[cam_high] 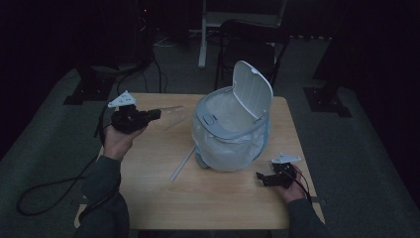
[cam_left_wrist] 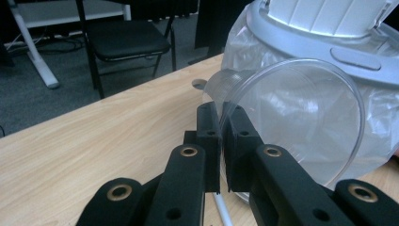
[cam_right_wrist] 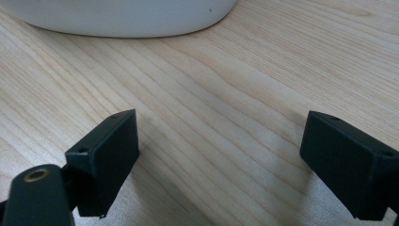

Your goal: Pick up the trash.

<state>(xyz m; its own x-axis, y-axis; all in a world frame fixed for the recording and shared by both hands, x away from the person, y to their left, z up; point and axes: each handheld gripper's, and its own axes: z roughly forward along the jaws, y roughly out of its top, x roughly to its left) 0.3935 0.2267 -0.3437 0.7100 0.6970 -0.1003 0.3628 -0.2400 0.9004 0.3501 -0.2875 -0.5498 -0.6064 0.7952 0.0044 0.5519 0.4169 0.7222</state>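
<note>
The wooden table (cam_high: pixel 148 168) in front of you carries a white lidded bin (cam_high: pixel 233 130), its flip lid (cam_high: pixel 252 89) standing open and a clear bag liner bulging over its sides. A white straw (cam_high: pixel 181 166) lies on the tabletop just left of the bin's base. Your left gripper (cam_high: pixel 154 115) is held above the table left of the bin, jaws pinched tight on the rim of a clear plastic cup (cam_left_wrist: pixel 301 122), which lies tilted on its side with its mouth towards you. Your right gripper (cam_high: pixel 261 177) rests low by the bin's right side, jaws spread wide with nothing between them.
</note>
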